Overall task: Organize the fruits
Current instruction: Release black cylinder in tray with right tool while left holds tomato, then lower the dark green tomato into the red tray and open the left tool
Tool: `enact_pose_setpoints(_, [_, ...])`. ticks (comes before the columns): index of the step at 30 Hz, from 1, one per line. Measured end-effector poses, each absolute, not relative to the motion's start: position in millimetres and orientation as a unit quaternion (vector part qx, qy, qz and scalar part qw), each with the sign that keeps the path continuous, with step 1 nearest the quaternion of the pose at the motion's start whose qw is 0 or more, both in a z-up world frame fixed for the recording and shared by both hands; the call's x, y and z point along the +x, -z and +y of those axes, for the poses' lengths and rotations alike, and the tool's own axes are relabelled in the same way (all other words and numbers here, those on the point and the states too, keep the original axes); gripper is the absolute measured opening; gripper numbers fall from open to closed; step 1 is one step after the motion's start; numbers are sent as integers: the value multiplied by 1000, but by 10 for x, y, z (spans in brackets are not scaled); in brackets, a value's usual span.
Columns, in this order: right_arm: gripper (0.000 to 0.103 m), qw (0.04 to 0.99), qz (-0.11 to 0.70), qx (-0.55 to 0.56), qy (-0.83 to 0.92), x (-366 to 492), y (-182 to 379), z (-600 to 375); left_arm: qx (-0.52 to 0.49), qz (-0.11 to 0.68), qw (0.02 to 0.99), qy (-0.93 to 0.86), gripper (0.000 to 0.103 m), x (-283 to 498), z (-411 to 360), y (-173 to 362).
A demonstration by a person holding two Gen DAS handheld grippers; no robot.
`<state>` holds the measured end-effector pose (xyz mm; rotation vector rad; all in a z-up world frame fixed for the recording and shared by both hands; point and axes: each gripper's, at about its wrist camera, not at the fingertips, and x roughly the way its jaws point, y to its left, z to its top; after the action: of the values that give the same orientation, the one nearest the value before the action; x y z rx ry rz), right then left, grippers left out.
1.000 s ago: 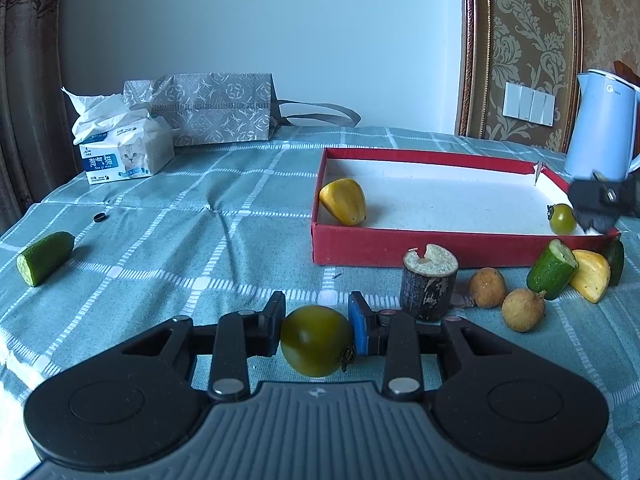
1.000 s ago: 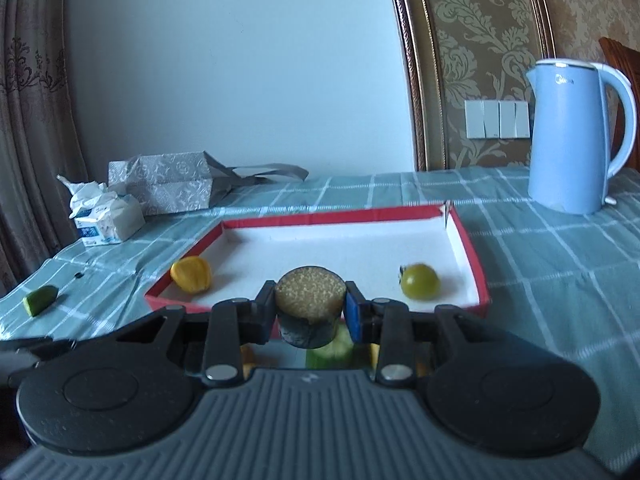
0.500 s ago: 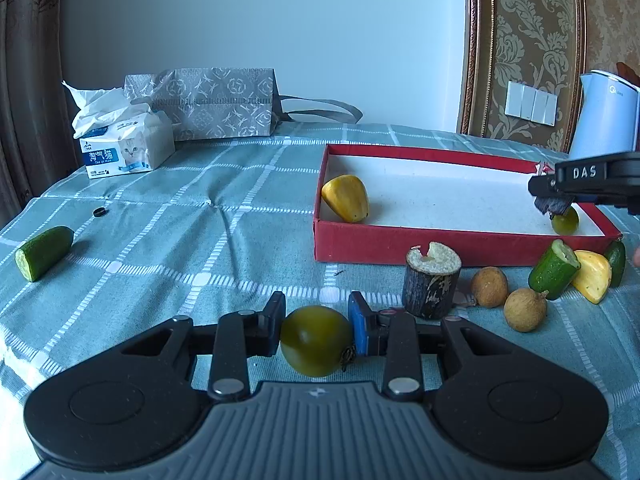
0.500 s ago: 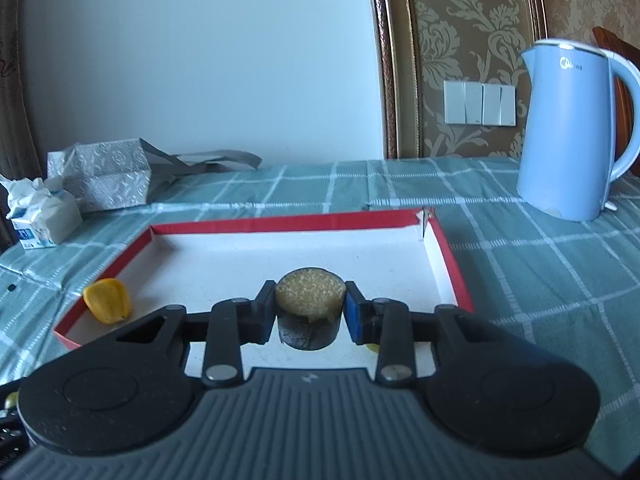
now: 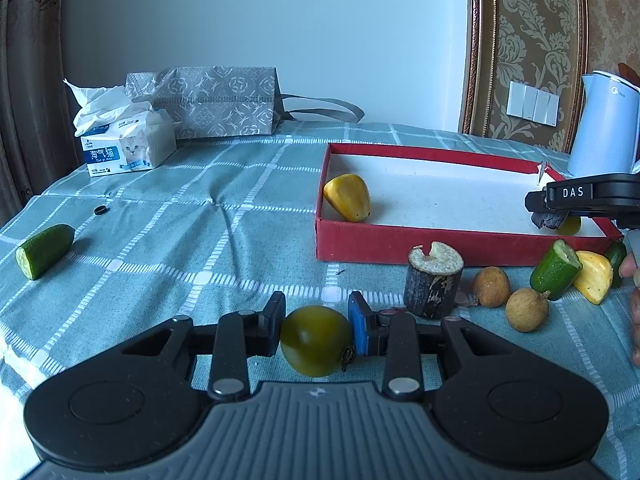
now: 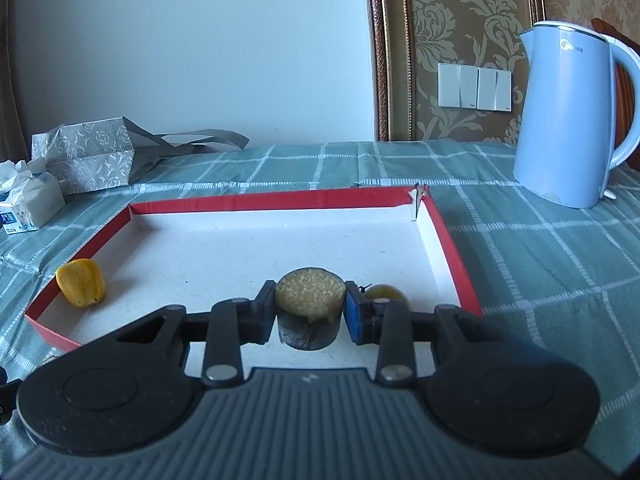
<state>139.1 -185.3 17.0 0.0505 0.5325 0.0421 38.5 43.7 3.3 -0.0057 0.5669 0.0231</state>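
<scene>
My left gripper (image 5: pixel 316 328) is shut on a green tomato (image 5: pixel 316 340) low over the tablecloth, in front of the red tray (image 5: pixel 400 242). My right gripper (image 6: pixel 310 312) is shut on a dark sugarcane piece (image 6: pixel 310 312) and holds it inside the tray (image 6: pixel 452 256), near its front right corner, beside a green tomato (image 6: pixel 386 293). The right gripper also shows in the left wrist view (image 5: pixel 550 220). A yellow fruit (image 5: pixel 347 203) lies in the tray's left corner. Another sugarcane piece (image 5: pixel 434 278), two longans (image 5: pixel 491 286), a cucumber piece (image 5: pixel 556 269) and a yellow fruit (image 5: pixel 594 282) lie in front of the tray.
A cucumber half (image 5: pixel 44 250) lies at the far left. A tissue pack (image 5: pixel 128 148) and a grey bag (image 5: pixel 208 102) stand at the back left. A blue kettle (image 6: pixel 572 116) stands at the back right. A small black ring (image 5: pixel 101 210) lies on the cloth.
My right gripper has carried the sugarcane piece forward over the tray's front wall and lowered it inside. My left gripper has stayed nearly still with the tomato.
</scene>
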Motion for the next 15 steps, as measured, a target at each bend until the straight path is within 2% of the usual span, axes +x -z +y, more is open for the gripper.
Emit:
enact_pose_setpoints(2, [49,967,254,18,-19,1381,-176,-1832,-3,279,960,-12,33,387,442,-34])
enact_pose_setpoints(4, [77,971,240,7,-9,1349,-217,-1811,-4,280,960,-12,33,391,448,-32])
enact_pose_setpoints(5, [83,972,235,6,-5,1330,-237,-1809,-5,280,960,-13,33,393,451,-32])
enact_pose_setpoints(9, [85,976,212,39,-15,1115,-390,-1912,-8,280,960,-15,34,398,460,-35])
enact_pose_setpoints(15, [85,970,219,67,-85,569,-426,-1947,-15,275,961,-18,34,385,479,-43])
